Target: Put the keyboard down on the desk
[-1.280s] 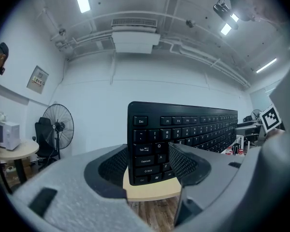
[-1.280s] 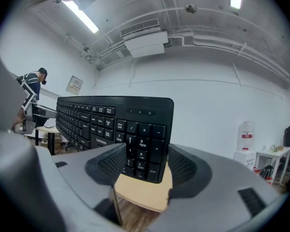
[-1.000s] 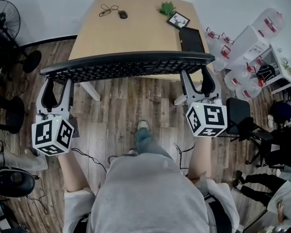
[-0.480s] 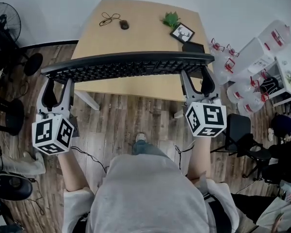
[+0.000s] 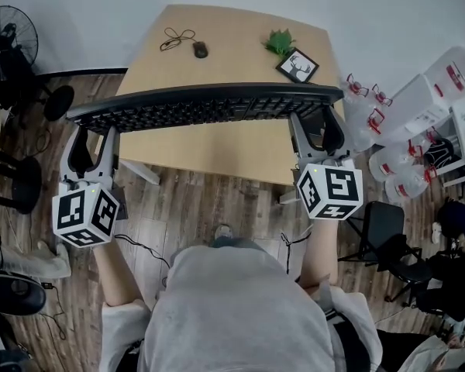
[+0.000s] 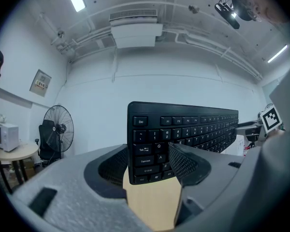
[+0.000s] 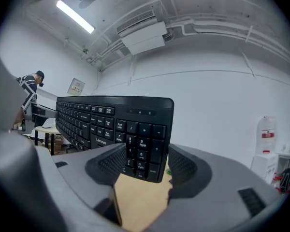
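Keyboard (image 5: 205, 105): black, carried level between the two grippers over the near half of the surface and apparently clear of it; "Lenovo" is read on its face in the right gripper view.
Left gripper (image 5: 93, 134): clamped on the end bearing Esc, Tab and Caps Lock.
Right gripper (image 5: 315, 130): clamped on the number-pad end, where Num Lock and PgUp are read.
Surface (image 5: 217, 149): light wood.
Mouse (image 5: 200, 49): seen at 12 o'clock from the keyboard, a coiled cable (image 5: 174, 37) near it.
Framed picture (image 5: 297, 66): seen at 1 o'clock, just beside a small green plant (image 5: 280, 42).
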Available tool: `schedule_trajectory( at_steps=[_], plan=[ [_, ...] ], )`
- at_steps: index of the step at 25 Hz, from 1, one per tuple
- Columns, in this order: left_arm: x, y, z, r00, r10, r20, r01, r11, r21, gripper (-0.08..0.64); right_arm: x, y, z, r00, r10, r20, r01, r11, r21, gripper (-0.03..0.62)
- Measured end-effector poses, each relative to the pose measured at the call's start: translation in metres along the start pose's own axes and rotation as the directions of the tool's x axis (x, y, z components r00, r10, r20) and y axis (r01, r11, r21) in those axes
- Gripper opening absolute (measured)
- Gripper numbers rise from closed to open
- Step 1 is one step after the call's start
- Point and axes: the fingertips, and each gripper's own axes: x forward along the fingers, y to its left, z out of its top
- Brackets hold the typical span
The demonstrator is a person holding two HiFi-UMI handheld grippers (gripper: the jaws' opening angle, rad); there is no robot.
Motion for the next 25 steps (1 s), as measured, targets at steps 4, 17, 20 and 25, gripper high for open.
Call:
schedule_trajectory(
  at_steps=[4,17,20,25],
  plan=[
    [0.012,-0.006,-0.004,1.0,0.008,-0.018,-0.008,1.0,0.001,0.253,0.011,-0.009,-0.007,1.0,0.007,-0.009,-0.007,1.0,0.007,0.262],
    [0.066,0.005,-0.007,0.999,-0.015,-0.043,0.015,1.0,0.002,0.253,0.055,-0.018,-0.016,0.999,-0.018,-0.038,0.018,1.0,0.016,0.262],
    [0.088,0.013,-0.007,0.998,-0.029,-0.048,0.029,1.0,-0.002,0.253,0.072,-0.018,-0.015,0.999,-0.031,-0.042,0.032,0.999,0.014,0.262],
    [0.127,0.032,-0.009,0.997,-0.058,-0.056,0.058,0.998,-0.007,0.253,0.105,-0.013,-0.015,0.997,-0.058,-0.058,0.059,0.998,0.013,0.262]
  ],
)
